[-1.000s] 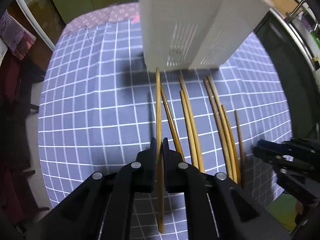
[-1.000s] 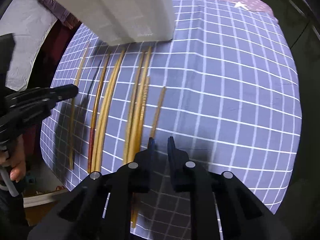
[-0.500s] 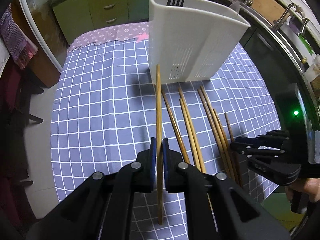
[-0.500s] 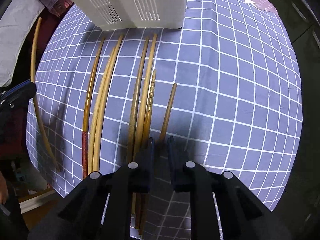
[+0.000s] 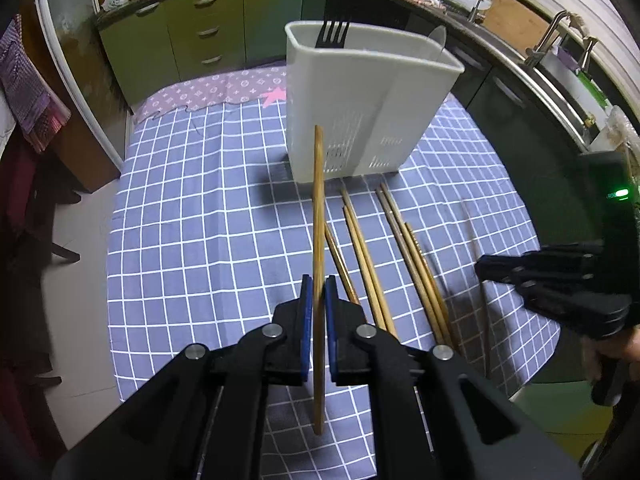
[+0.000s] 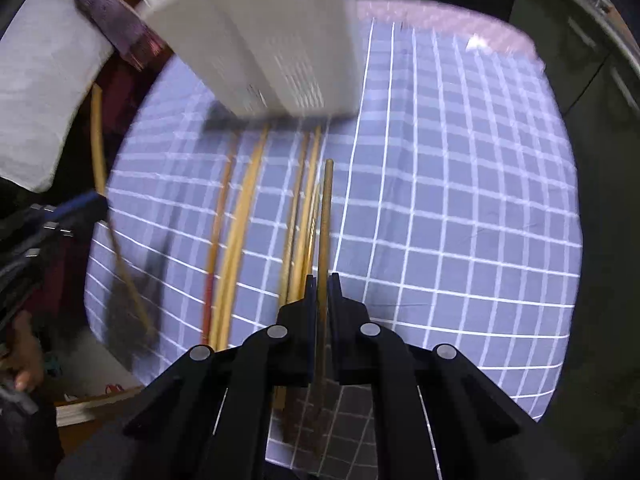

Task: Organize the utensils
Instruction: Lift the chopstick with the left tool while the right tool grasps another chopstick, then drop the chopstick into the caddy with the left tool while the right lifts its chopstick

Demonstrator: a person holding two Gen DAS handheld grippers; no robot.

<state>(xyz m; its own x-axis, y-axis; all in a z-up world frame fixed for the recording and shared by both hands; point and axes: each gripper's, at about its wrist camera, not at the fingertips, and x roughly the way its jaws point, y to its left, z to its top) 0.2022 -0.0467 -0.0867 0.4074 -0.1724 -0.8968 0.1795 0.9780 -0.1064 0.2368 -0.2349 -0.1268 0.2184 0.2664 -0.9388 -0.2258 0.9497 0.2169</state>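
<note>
My left gripper point(image 5: 316, 294) is shut on a long bamboo chopstick point(image 5: 318, 208) and holds it above the checked cloth, tip toward the white utensil holder point(image 5: 368, 108). A black fork point(image 5: 334, 34) stands in the holder. My right gripper point(image 6: 322, 288) is shut on a darker wooden chopstick point(image 6: 325, 220), lifted off the cloth. Several more chopsticks point(image 5: 368, 264) lie in a row in front of the holder; they also show in the right wrist view point(image 6: 240, 220). The right gripper shows in the left wrist view point(image 5: 552, 276); the left gripper shows at the left of the right wrist view point(image 6: 52, 220).
The table has a blue checked cloth point(image 5: 192, 208) with edges close on the left and front. Green cabinets point(image 5: 208, 32) stand behind, a sink counter point(image 5: 560, 60) at the right. A cloth point(image 5: 28, 92) hangs at the left.
My left gripper has risen with its chopstick, so the whole holder shows. My right gripper closed on the rightmost dark chopstick and lifted it off the cloth.
</note>
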